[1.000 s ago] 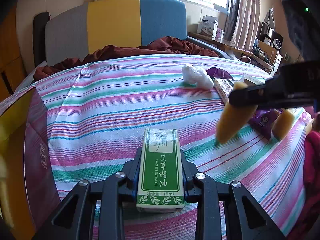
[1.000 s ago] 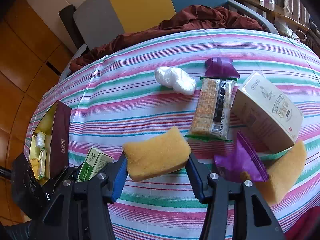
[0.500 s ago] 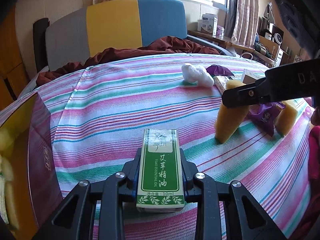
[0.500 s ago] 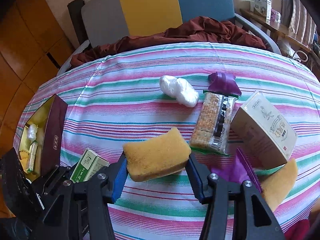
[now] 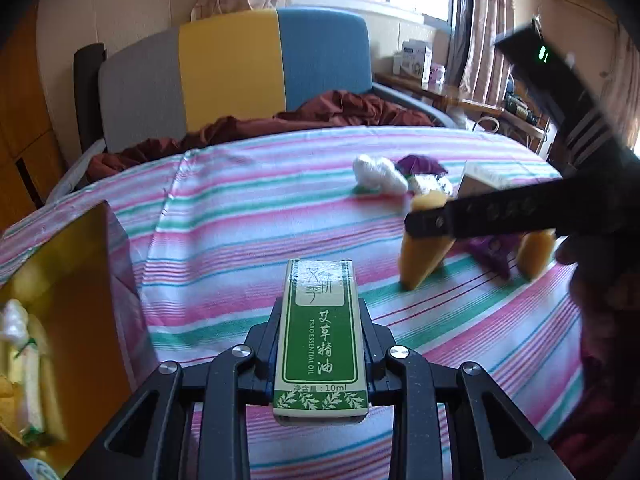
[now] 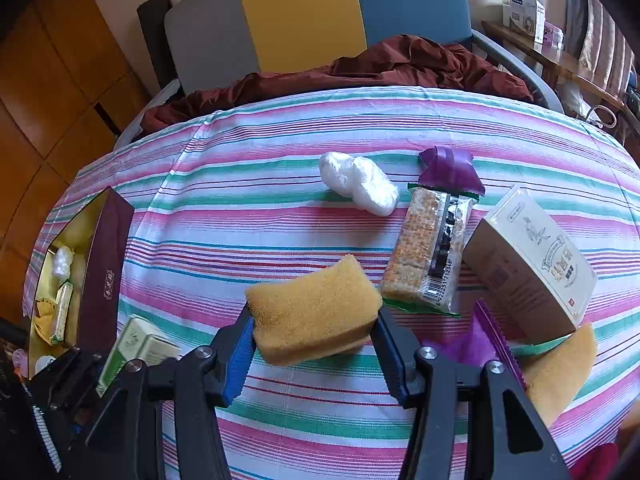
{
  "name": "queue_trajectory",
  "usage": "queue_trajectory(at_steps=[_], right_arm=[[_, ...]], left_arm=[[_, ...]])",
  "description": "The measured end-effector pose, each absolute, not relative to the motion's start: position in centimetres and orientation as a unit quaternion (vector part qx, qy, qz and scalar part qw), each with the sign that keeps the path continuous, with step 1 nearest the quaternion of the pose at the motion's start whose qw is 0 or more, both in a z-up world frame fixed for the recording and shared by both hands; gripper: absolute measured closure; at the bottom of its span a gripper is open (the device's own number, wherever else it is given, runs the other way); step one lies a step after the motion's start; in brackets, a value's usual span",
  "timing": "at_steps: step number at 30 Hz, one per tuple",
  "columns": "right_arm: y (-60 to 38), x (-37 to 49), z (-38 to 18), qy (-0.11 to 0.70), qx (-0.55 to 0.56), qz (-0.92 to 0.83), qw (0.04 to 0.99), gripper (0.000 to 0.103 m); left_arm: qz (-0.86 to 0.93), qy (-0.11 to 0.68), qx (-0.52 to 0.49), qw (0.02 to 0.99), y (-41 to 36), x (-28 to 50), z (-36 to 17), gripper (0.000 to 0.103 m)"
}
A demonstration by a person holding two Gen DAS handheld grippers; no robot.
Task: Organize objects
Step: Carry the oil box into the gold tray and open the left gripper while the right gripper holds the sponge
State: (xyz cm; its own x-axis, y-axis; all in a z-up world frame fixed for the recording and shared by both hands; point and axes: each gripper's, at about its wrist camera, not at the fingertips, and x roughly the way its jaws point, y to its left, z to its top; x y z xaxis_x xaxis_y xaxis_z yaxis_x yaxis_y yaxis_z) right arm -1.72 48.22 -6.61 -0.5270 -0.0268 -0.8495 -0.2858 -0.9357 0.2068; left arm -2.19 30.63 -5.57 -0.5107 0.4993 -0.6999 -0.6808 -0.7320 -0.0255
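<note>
**Essential-oil carton and sponge held clear of the table, storage box waiting at left**

The green essential-oil carton [image 5: 320,344] sits clamped lengthwise between the jaws of the left gripper [image 5: 320,364], raised above the striped tablecloth [image 5: 248,216]. The right gripper [image 6: 312,344] is closed on a yellow sponge [image 6: 314,308], squeezing its two ends. At the table's left edge stands the open maroon box [image 6: 105,264] with a gold lining, already holding a few small wrapped items. Still out on the cloth are a white wad [image 6: 360,182], a cracker packet [image 6: 430,256], a cream carton [image 6: 528,258], a purple wrapper [image 6: 480,344] and a second sponge [image 6: 560,364]. The step in hand appears to be carrying both pieces to the box; the next move calls for swinging the carton left over the open compartment and lowering it before the jaws part.
</note>
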Motion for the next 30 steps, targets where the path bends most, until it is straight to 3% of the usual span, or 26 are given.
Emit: queue_trajectory(at_steps=[8, 19, 30], right_arm=[[48.0, -1.7, -6.6, 0.152, -0.481, 0.860, 0.078, 0.048], [47.6, -1.7, -6.7, 0.136, -0.482, 0.862, 0.084, 0.048], [47.4, -1.8, -6.7, 0.128, -0.483, 0.862, 0.085, 0.048]], left_arm=[[0.876, 0.103, -0.343, 0.324, 25.9, -2.5, -1.9, 0.072], [0.884, 0.057, -0.377, 0.271, 18.6, -5.0, -2.2, 0.072], [0.851, -0.130, -0.464, 0.210, 6.1, -11.4, -3.6, 0.072]])
